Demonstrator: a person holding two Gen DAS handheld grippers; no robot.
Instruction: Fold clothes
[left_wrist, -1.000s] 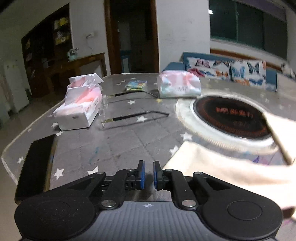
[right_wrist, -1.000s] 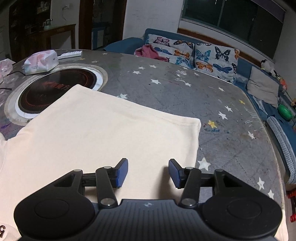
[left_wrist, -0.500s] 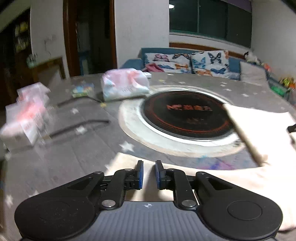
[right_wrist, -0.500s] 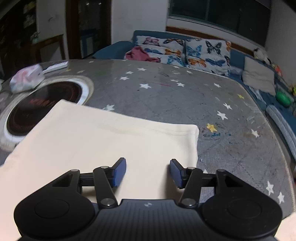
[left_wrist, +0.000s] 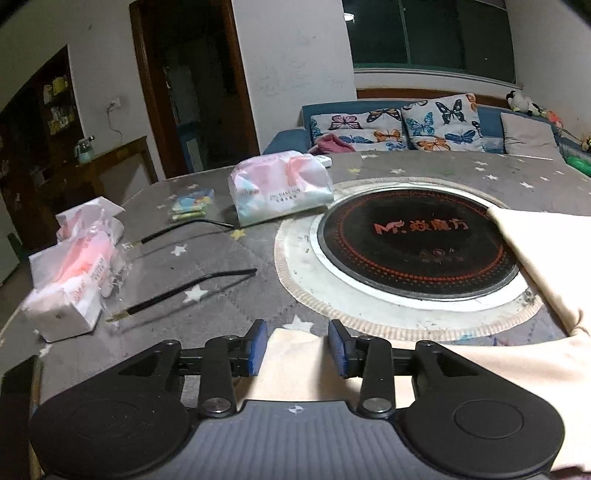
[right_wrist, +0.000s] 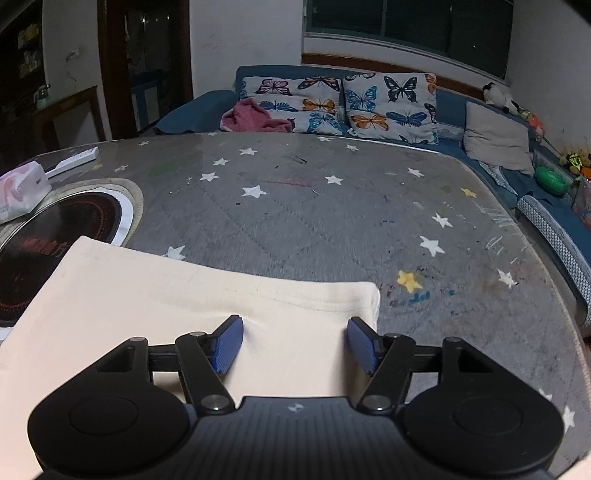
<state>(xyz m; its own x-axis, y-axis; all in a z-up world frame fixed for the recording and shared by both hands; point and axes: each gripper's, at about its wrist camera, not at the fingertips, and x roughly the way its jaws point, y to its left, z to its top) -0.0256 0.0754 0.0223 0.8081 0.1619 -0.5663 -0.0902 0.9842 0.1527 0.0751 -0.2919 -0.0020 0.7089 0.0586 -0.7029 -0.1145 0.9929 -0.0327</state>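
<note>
A cream garment lies flat on the grey star-patterned table. In the left wrist view a corner of the cream garment reaches under my left gripper, whose jaws are opening with the cloth's edge showing between the blue pads, not pinched. In the right wrist view my right gripper hovers over the garment's hemmed far corner; its jaws are opening wider and the pads stand apart above the cloth. Another part of the garment covers the right side of the hob.
A round induction hob is set into the table. Tissue packs, two black rods, a small colourful packet and a dark phone lie at the left. A sofa with butterfly cushions stands behind.
The left gripper swung right from bare table to the garment's corner and its jaws went from nearly shut to apart. The right gripper shifted toward the hemmed corner and opened wider.
</note>
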